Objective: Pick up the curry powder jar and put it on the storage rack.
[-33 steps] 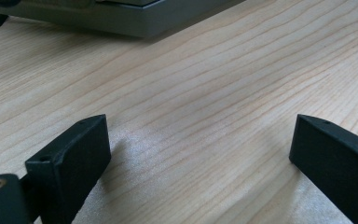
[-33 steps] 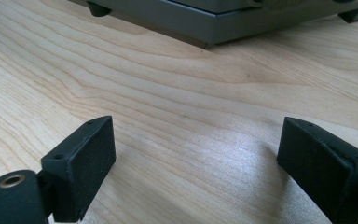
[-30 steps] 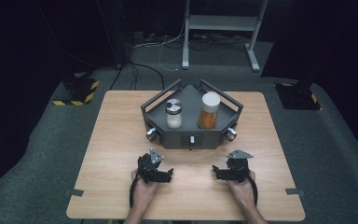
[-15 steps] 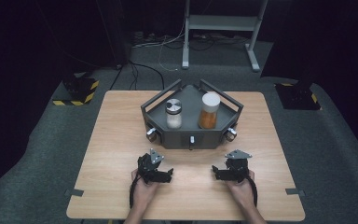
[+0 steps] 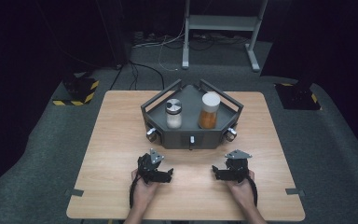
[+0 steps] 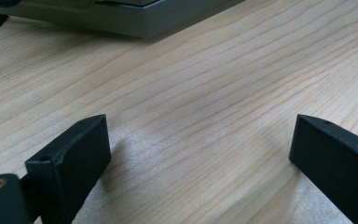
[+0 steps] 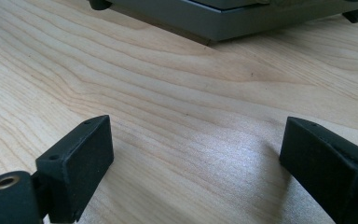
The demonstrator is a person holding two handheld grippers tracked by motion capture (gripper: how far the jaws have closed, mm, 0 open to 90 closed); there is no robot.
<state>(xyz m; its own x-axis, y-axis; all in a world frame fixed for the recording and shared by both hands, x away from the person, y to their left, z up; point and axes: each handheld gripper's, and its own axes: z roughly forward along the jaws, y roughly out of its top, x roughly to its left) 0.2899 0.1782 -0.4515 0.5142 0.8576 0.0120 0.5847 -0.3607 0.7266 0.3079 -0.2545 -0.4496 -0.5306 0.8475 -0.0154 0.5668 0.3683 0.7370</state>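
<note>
Jars are what I think this job is about, though nobody has told me the job, so that is only my guess. Two of them stand side by side in a grey tray (image 5: pixel 192 140) at the far middle of the wooden table (image 5: pixel 112 140). One is the clear jar with the silver lid (image 5: pixel 173 114), on the left, and it looks like it has something white inside. Its neighbour is the orange jar with the white lid (image 5: pixel 209 110), on the right, and it is the taller one. Both stand straight up, so their long way points at the ceiling, not along the table. My left gripper (image 5: pixel 162 174) rests low on the table on my side of the tray, and its jaws are wide apart with nothing but bare wood between them. My right gripper (image 5: pixel 219 173) rests the same way, jaws wide apart, holding nothing. Both jars lie straight ahead of me, away from my body, past the front wall of the tray. From the left gripper view I see the tray's grey edge at the top, ahead and a bit to the left. From the right gripper view the tray's edge is ahead too. My left gripper is nearer the silver-lid jar and my right gripper is nearer the orange one. I think each would need to go forward and lift up over the tray's wall to reach its jar.
</note>
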